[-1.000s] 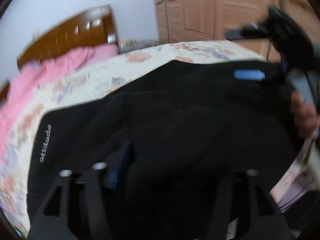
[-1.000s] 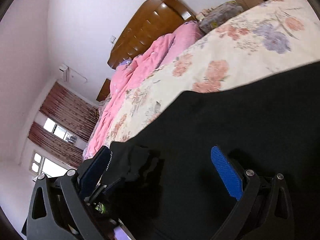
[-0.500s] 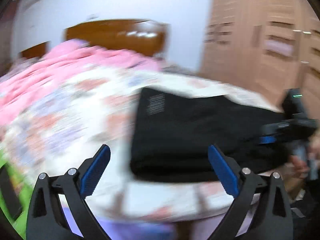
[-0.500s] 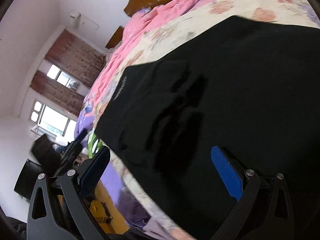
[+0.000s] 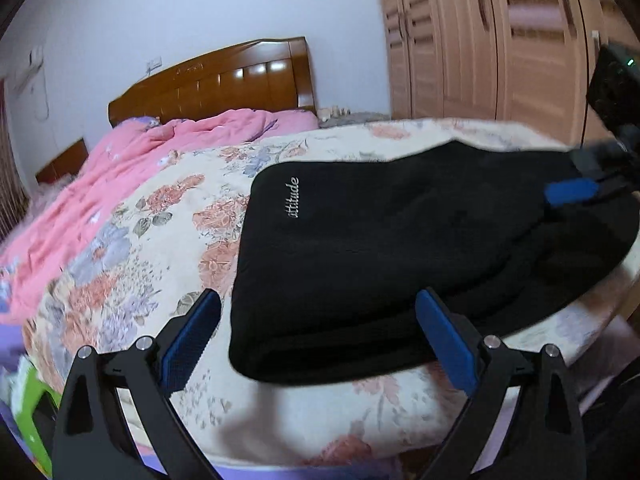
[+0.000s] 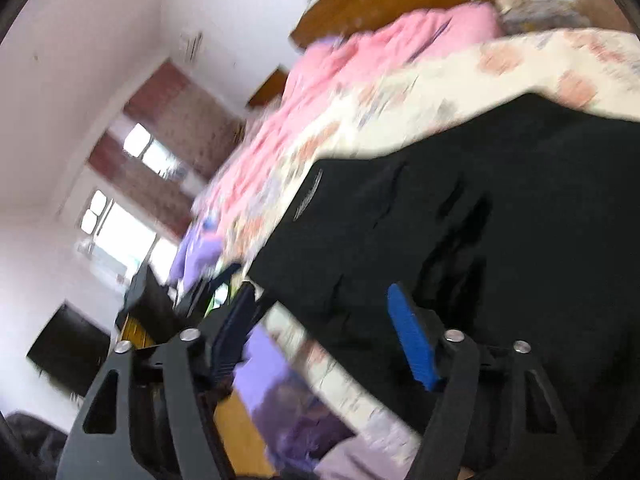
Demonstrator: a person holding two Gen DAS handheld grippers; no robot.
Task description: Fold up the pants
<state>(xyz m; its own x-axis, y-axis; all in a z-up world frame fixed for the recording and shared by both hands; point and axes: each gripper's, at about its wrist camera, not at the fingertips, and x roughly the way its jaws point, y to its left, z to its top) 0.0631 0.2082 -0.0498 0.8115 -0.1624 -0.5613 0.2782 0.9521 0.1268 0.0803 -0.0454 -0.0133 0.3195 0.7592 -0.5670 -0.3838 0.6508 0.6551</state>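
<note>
We are holding the left gripper [image 5: 318, 328] wide open, its two blue pads [image 5: 188, 342] gripping nothing, the near folded corner of the pants [image 5: 400, 248] lying between and just beyond them; the right gripper [image 6: 320, 328] has just been closing its jaws partway, the near edge of the one black pair lying between its fingers, though blur is hiding any contact; past the fingers the floral quilt [image 5: 168, 216] is bearing the pants; farther, one pink blanket [image 5: 120, 168], one wooden headboard [image 5: 224, 76], one wardrobe [image 5: 500, 40].
</note>
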